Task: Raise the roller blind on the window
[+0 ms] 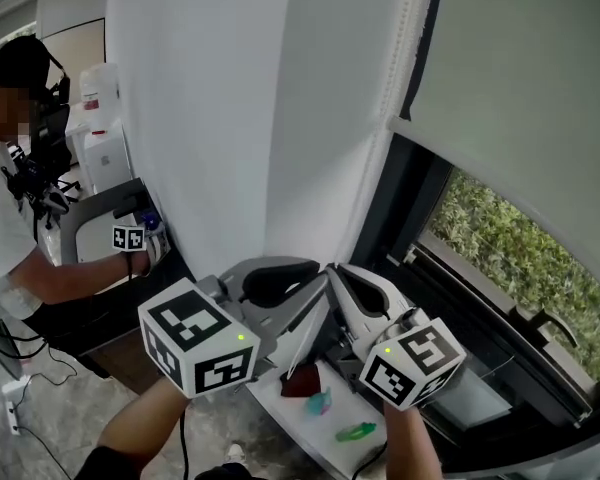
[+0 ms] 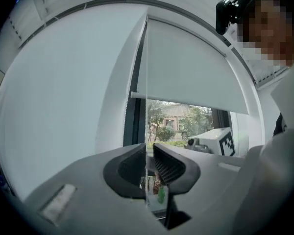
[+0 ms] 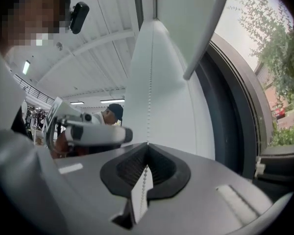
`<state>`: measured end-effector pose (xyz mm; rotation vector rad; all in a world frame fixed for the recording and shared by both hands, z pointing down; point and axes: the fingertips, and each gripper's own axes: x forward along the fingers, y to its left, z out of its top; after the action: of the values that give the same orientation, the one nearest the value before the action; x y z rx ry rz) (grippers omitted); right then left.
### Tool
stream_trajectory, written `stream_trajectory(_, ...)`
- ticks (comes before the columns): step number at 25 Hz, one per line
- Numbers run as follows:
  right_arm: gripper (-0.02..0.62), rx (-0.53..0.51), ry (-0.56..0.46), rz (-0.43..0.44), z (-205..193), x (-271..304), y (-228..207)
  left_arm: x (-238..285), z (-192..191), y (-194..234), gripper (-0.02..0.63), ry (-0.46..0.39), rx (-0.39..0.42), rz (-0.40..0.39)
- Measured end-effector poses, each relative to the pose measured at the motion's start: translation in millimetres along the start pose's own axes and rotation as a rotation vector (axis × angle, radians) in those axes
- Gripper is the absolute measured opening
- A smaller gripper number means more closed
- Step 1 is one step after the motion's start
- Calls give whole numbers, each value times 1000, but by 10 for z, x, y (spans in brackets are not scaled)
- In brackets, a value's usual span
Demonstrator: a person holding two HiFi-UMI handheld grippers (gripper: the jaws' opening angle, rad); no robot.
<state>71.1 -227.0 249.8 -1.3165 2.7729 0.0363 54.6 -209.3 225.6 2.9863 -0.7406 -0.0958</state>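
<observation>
The blind [image 1: 520, 88] is partly raised, with glass bared below its bar; more lifting is probably left. The chain [image 3: 148, 106] is clamped by the right gripper [image 3: 147, 146]. The left gripper [image 2: 149, 153] is parted around it, unpinched.

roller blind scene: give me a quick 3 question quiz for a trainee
1. True or false: the right tongs are shut on the bead chain.
2. How much of the window does the roller blind cover? A all of it; B the upper part only, with trees showing below; C none of it.
3. Short answer: the chain runs between the left tongs. Are they open or shut?

Key: 1 true; 2 B; 3 open, with a gap beside the chain.
</observation>
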Motion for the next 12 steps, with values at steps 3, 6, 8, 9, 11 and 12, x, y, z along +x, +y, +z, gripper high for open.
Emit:
stream_trajectory(3, 6, 23, 63, -3, -365, -32, 15, 118, 57, -6, 60, -2, 35, 6)
stream_trajectory(6, 6, 52, 117, -7, -766, -52, 38, 208, 43, 28, 86, -5, 52, 23)
stream_trajectory(8, 6, 73, 135, -11, -941, -81, 57, 239, 30, 47, 86, -7, 55, 29)
stream_trajectory(9, 6, 83, 136, -13, -984, -100, 63, 255, 22, 51, 86, -4, 56, 30)
stream_trajectory(11, 6, 101, 129, -13, -1008, -132, 68, 289, 3, 51, 84, 11, 60, 28)
stream_trajectory(12, 6, 105, 127, -12, -1007, -140, 73, 306, -6, 48, 84, 19, 64, 26)
